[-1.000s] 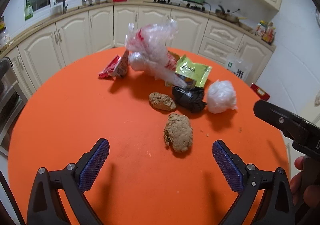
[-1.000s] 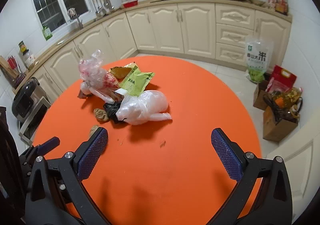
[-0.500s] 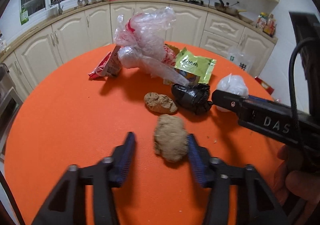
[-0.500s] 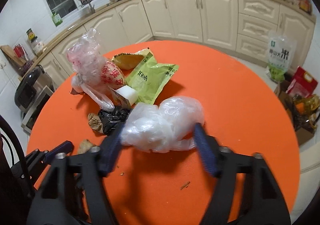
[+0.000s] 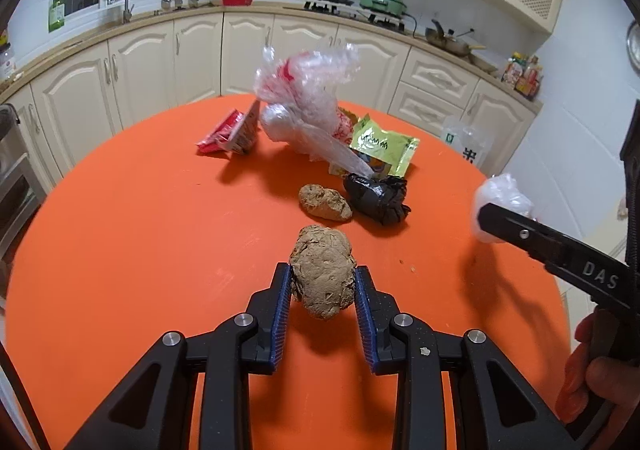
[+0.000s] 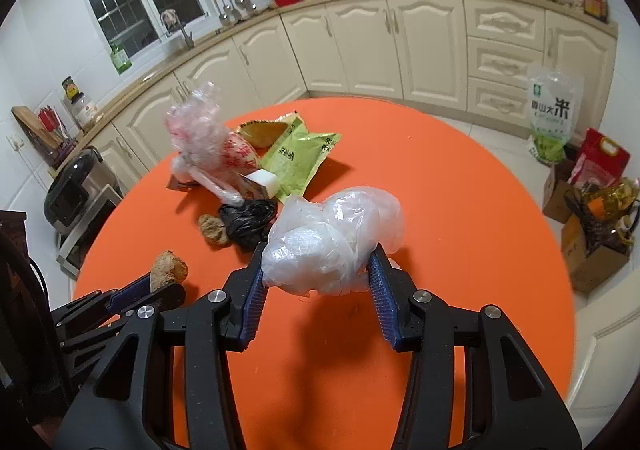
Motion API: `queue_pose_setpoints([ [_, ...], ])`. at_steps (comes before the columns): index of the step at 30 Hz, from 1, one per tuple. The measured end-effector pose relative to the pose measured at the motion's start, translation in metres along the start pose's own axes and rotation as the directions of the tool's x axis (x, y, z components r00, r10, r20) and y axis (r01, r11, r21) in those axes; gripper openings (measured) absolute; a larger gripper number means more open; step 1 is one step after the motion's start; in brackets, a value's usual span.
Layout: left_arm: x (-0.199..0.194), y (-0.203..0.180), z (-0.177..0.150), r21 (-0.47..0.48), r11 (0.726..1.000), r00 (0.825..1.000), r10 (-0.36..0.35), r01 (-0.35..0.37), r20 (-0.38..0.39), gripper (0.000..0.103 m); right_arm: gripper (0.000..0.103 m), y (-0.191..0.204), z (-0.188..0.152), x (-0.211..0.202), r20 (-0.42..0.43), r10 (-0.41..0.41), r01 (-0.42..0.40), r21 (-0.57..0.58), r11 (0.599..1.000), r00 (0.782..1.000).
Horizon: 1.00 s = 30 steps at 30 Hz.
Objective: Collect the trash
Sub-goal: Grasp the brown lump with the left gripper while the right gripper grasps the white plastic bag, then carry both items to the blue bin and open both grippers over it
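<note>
On the orange table [image 5: 120, 250], left gripper [image 5: 322, 290] has just clamped the brown lump [image 5: 323, 276], right gripper [image 6: 318, 270] the white bag [image 6: 336, 238]; lift straight, clearing litter at twelve o'clock.

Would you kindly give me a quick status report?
Left gripper jaws just closed on brown lump. Right gripper jaws just closed on white plastic wad. Nothing in the way.

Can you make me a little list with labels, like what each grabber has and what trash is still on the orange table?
left gripper: jaws just closed, pinching brown crumpled wad
right gripper: jaws just closed, squeezing white plastic bag
table: orange, round
still lying there: second brown wad, black bag, green packet, red wrapper, clear bag with red print
</note>
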State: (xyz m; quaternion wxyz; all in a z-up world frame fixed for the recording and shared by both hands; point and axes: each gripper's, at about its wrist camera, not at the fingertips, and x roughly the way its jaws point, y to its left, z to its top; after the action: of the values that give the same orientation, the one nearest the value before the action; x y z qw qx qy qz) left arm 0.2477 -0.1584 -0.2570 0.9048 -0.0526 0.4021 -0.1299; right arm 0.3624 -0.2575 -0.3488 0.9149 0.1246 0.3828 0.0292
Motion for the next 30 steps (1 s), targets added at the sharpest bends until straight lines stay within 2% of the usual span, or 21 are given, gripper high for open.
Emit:
queue_pose_setpoints([
  [8,-0.077,-0.008,-0.035,0.033,0.999,0.995,0.002,-0.005,0.103,0.027,0.045,0.018,-0.021,-0.067,0.084,0.020,-0.020,-0.009,1.000,0.996],
  [19,-0.155,-0.060,-0.062,0.111,0.994,0.969,-0.048,0.022,0.242,0.027,0.045,0.014,-0.049,-0.168,0.226,0.003,-0.004,0.003,1.000,0.974],
  [25,-0.175,-0.101,-0.071,0.185,0.980,0.956,-0.120,0.072,0.266,0.027,0.045,-0.016,-0.068,-0.224,0.308,-0.058,0.042,0.056,0.998,0.950],
  [30,-0.163,-0.157,-0.076,0.260,0.955,0.953,-0.205,0.145,0.223,0.027,0.045,-0.065,-0.079,-0.250,0.319,-0.144,0.103,0.144,0.984,0.937],
])
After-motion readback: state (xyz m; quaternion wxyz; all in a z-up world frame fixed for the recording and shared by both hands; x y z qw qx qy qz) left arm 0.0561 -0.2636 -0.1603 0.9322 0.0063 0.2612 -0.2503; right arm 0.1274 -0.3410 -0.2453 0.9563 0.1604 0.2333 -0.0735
